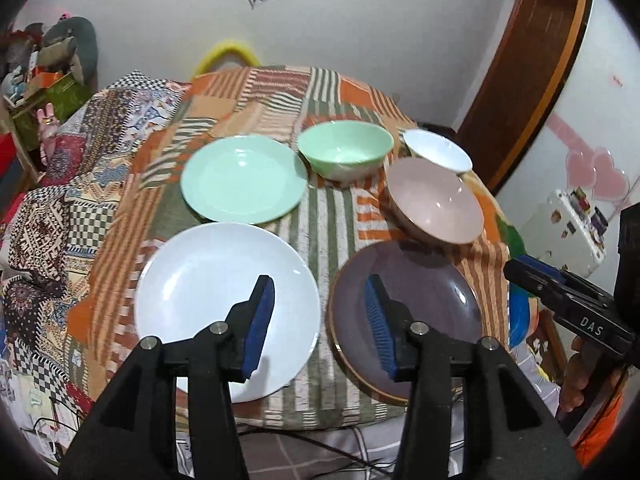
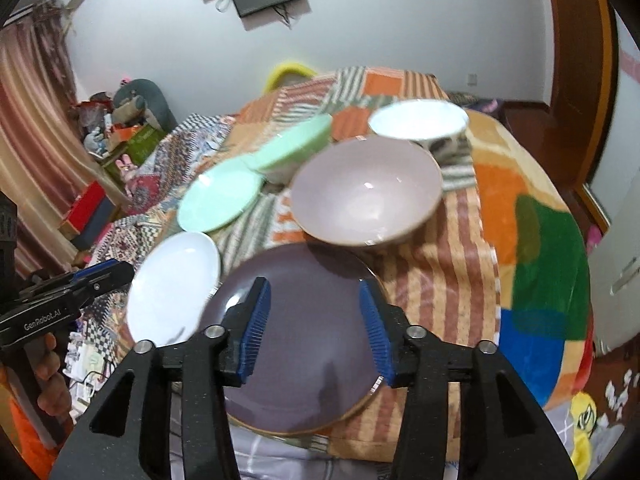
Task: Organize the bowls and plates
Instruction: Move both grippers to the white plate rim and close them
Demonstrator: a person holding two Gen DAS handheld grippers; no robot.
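Observation:
On a patchwork cloth lie a white plate, a purple plate, a green plate, a green bowl, a pink bowl and a white bowl. My left gripper hangs open above the gap between the white and purple plates, holding nothing. My right gripper is open over the purple plate, nothing between its blue pads. Beyond it sit the pink bowl, white bowl, green bowl, green plate and white plate.
The cloth-covered table drops off at its near edge, with cables on the floor below. A bed with patterned covers lies left, clutter and boxes in the corner. A wooden door frame stands right. The other gripper shows at the right edge.

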